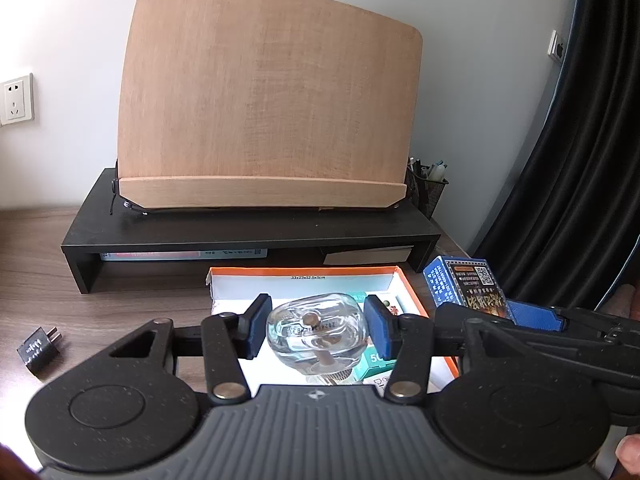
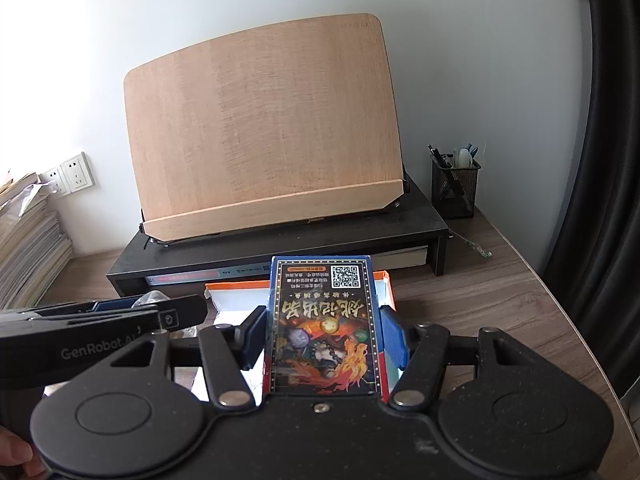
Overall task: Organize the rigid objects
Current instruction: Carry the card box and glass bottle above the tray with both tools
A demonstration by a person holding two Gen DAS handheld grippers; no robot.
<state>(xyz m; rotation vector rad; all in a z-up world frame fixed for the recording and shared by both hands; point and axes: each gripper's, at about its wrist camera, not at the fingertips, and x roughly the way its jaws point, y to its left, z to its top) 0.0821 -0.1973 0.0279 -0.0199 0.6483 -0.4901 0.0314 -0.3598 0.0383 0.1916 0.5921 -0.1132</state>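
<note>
Left hand-held gripper [image 1: 316,326]: your blue pads are clamped on the clear glass bottle [image 1: 316,330], one pad on each of its sides; the bottle lies tipped toward the camera between them.
Glass bottle, place: you hold it above the open orange-rimmed box [image 1: 412,292], over the near half of the box's white inside; whether it touches what lies in the box cannot be told.
Right hand-held gripper [image 2: 325,334]: your jaws are closed on the blue card box [image 2: 324,320], pads pressed on its two long edges, printed face up and its QR-code end pointing away from you.
Card box, place: you carry it over the right part of the orange-rimmed box, its far end reaching to that box's back wall.
Two grippers: yours sit side by side above the orange-rimmed box, the left one just left of the card box.
Orange-rimmed box, place: it lies on the wooden bench [image 1: 40,240], just in front of the black riser [image 1: 248,236] that bears the wooden book stand [image 1: 268,100].
Black plug adapter [image 1: 39,349]: it rests on the bench well left of the orange-rimmed box.
Mesh pen holder [image 2: 456,184]: it stands behind and to the right of the orange-rimmed box, beside the riser's right end.
</note>
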